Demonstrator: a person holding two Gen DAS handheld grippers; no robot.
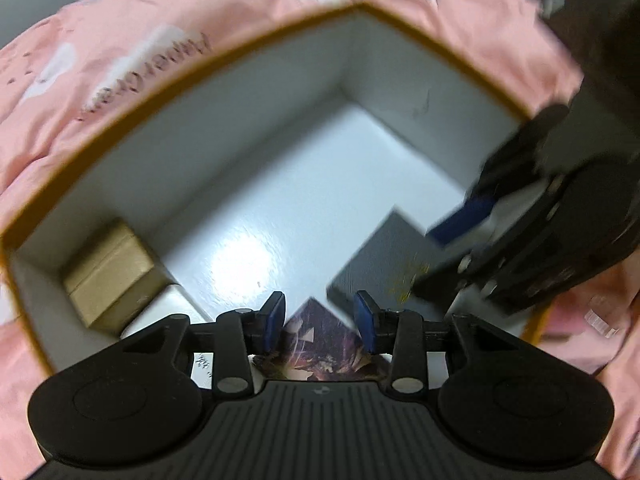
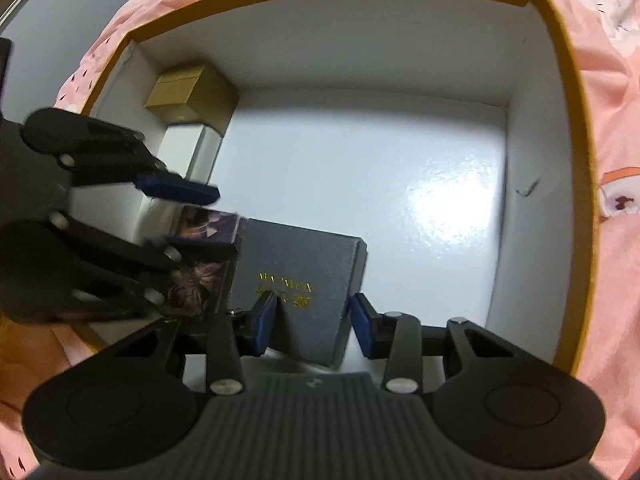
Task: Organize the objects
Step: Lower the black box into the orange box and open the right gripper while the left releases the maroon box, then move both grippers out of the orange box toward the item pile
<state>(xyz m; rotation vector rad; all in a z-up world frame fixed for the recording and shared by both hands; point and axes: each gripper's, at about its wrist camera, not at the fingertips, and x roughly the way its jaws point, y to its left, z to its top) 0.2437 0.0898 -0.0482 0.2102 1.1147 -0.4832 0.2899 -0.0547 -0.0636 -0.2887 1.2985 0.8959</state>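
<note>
A large box with a yellow rim (image 2: 560, 92) and white inside lies on pink bedding. A dark grey box with gold lettering (image 2: 296, 264) lies on its floor at the near side. My right gripper (image 2: 313, 326) is shut on its near end, one blue pad against each long side. A purple patterned box (image 2: 200, 276) sits beside it to the left. My left gripper (image 1: 320, 320) hangs open just above that box (image 1: 316, 344), and its upper pad (image 2: 176, 189) is visibly clear of it. The left wrist view shows the right gripper (image 1: 424, 264) over the grey box (image 1: 380, 256).
A gold-tan carton (image 2: 188, 88) and a small white box (image 2: 192, 148) stand along the big box's left wall. The far and right parts of the white floor (image 2: 400, 160) are bare. Pink printed bedding (image 2: 608, 120) surrounds the box on all sides.
</note>
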